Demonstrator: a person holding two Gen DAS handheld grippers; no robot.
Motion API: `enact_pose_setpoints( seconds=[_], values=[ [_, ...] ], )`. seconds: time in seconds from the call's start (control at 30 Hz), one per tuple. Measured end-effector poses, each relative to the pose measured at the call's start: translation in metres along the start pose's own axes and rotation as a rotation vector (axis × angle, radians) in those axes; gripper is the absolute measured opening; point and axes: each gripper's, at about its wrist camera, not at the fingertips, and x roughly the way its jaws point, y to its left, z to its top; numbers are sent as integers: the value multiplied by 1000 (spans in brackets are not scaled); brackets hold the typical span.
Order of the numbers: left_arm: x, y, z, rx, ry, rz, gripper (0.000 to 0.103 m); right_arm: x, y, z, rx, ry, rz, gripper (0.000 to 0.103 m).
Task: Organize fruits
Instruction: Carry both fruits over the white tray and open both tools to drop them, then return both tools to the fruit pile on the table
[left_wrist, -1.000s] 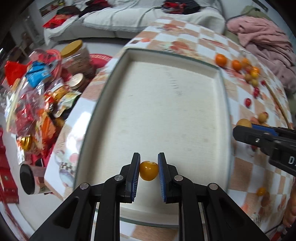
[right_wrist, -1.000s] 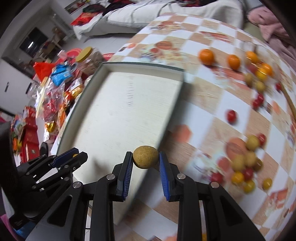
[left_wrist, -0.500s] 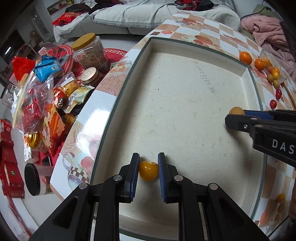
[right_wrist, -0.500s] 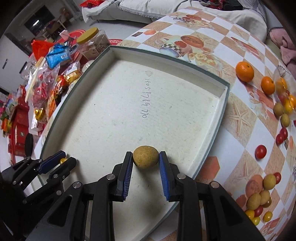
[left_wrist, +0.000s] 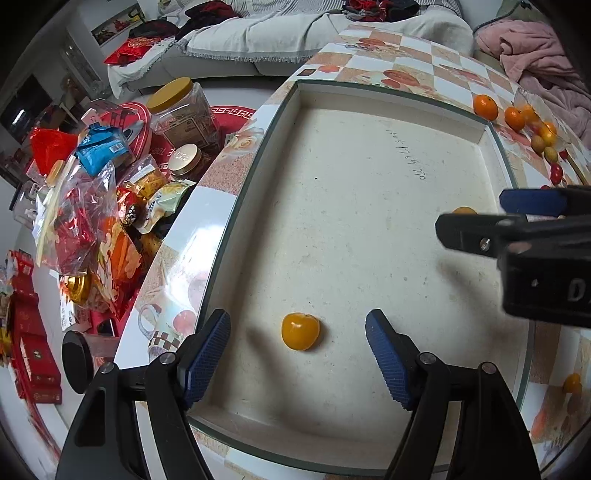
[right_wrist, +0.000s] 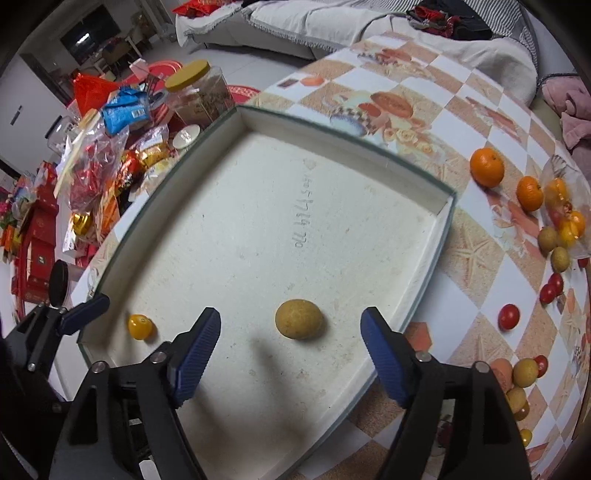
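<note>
A wide white tray (left_wrist: 369, 221) (right_wrist: 258, 206) lies on the checkered table. A small yellow-orange fruit (left_wrist: 300, 331) (right_wrist: 140, 326) rests on the tray floor between the spread fingers of my left gripper (left_wrist: 298, 347), whose jaws are opening and touch nothing. A round tan fruit (right_wrist: 299, 319) (left_wrist: 464, 210) lies on the tray between the fingers of my right gripper (right_wrist: 291, 345), also opening and clear of it. In the left wrist view the right gripper's body hides most of the tan fruit.
Two oranges (right_wrist: 487, 167) and several small red, yellow and tan fruits (right_wrist: 554, 236) lie scattered on the table right of the tray. Left of the table, snack bags (left_wrist: 85, 221) and a yellow-lidded jar (left_wrist: 181, 110) crowd the floor. A sofa stands at the far end.
Both grippers opened and let go of their fruits, which now lie on the tray floor. The right gripper came in over the tray from the table side.
</note>
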Motion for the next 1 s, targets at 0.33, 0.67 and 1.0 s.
enact_pose_setpoints(
  seconds=[0.33,0.67,1.0],
  values=[
    [-23,-31,3,79,-22,-21,77,-29,-24,-11,73,-40,-22,84],
    [-43,-85,10,195,-51,-86,77,-58,-85,-49,209,-67,-63,84],
    [-59,-159,13,309,-70,-199,77,-81,-162,-125,397,-66,-172,84]
  ],
)
